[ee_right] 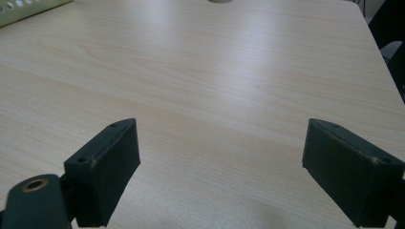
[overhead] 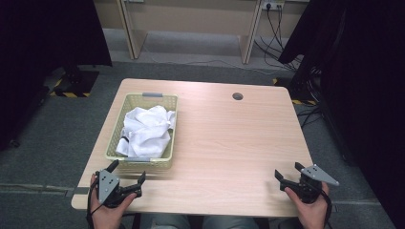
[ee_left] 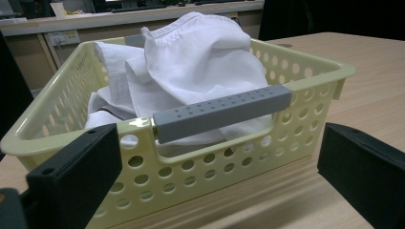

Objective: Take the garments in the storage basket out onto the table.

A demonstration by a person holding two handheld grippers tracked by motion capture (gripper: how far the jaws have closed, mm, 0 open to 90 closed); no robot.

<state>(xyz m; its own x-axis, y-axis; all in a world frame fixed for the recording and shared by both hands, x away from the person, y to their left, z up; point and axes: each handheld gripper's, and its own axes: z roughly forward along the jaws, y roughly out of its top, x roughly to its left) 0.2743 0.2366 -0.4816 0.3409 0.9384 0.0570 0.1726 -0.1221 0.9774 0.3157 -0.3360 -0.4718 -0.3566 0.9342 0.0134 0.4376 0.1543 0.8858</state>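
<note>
White cloth in basket looked soft, light; best pinched at a raised fold. Both grippers' jaws stood apart, holding nothing

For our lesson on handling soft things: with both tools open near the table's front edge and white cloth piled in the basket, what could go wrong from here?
1. The white cloth is bunched above the rim of the basket; a pull on one fold may drag the light basket along.
2. The left tool faces the grey handle closely; reaching in, a jaw could catch it.
3. The right tool is far across the table, so it may be late to steady the basket.
</note>
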